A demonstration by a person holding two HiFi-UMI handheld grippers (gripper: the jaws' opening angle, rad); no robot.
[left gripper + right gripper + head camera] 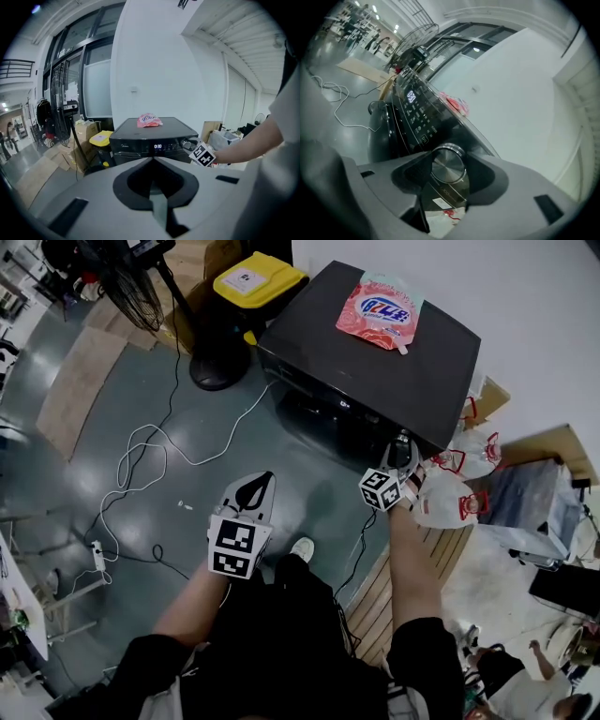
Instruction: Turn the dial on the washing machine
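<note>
While the display (158, 146) reads 0:30, right tool (448, 170) clasps dial (447, 166), left tool (153, 161) clenched.

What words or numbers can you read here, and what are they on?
"0:30": lit display on the washing machine.
Blue lettering on the pink bag: too blurred to read.
Label on the yellow bin: too small.
Red print on the white bags: unreadable.
Button panel markings: too small.

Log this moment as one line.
right claw: shut on dial | left claw: shut, empty, in the air | washing machine: display lit, pouch on top
</note>
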